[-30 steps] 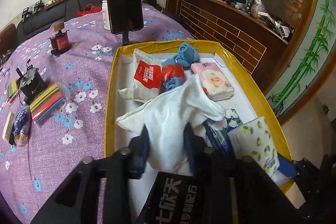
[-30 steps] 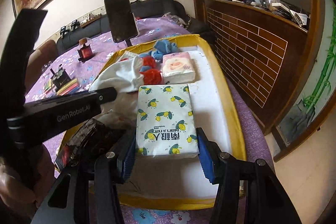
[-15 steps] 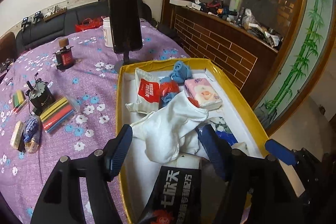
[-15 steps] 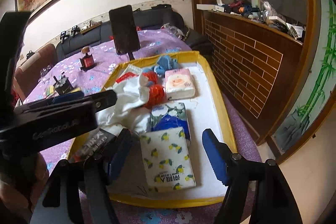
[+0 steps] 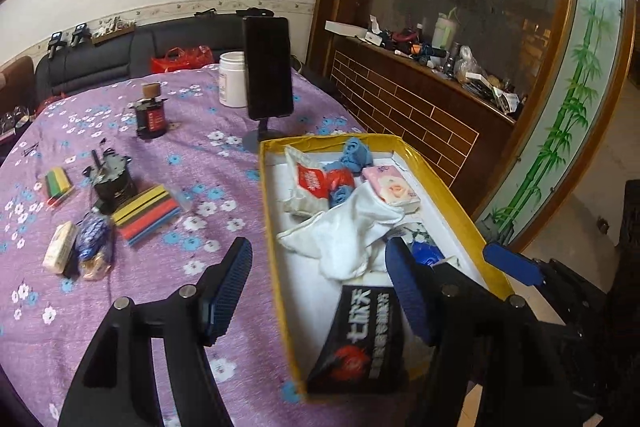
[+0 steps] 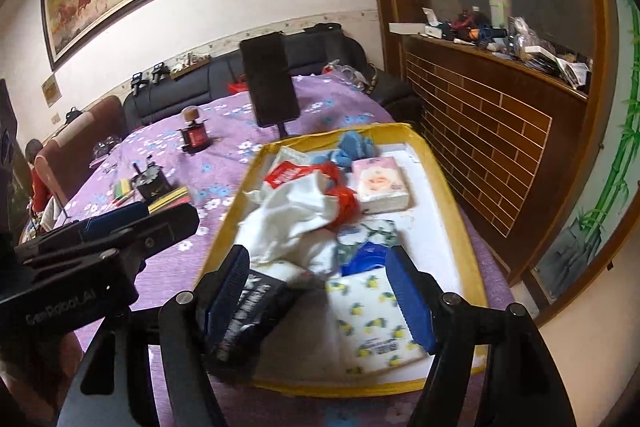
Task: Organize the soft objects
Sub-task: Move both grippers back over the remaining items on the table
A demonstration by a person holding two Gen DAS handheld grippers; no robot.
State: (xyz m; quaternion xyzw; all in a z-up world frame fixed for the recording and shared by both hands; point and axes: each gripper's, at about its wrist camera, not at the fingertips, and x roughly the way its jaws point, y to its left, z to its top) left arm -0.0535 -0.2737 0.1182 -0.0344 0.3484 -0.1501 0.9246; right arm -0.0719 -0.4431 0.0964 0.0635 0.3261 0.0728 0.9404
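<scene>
One yellow-rimmed tray (image 5: 440, 183) stands on the table (image 5: 172, 267), which has a purple cloth with flowers. The soft things lie inside this tray. I count one white cloth (image 5: 344, 231) crumpled in the middle, one pink tissue pack (image 5: 394, 185) behind it, and one tissue pack with lemon print (image 6: 372, 323) at the near end. There is also one white packet with a red label (image 5: 306, 179), one black packet with white letters (image 5: 360, 339) at the near corner, and one pack with a blue and green pattern (image 6: 368, 243), partly under the cloth. Some blue rolled pieces (image 5: 356, 151) and red pieces (image 6: 344, 199) lie at the far end; their exact number I cannot tell.

The left gripper (image 5: 316, 291) hangs above the near edge of the tray. Its two fingers (image 5: 230, 283) stand apart and nothing is between them. The right gripper (image 6: 320, 299) hangs above the lemon pack, and its two fingers (image 6: 408, 299) are also spread, not touching the pack.

Outside the tray, on the table, I see one phone on a stand (image 5: 267, 67), one white jar (image 5: 232, 79) and two bundles of coloured sticks (image 5: 146, 215).
</scene>
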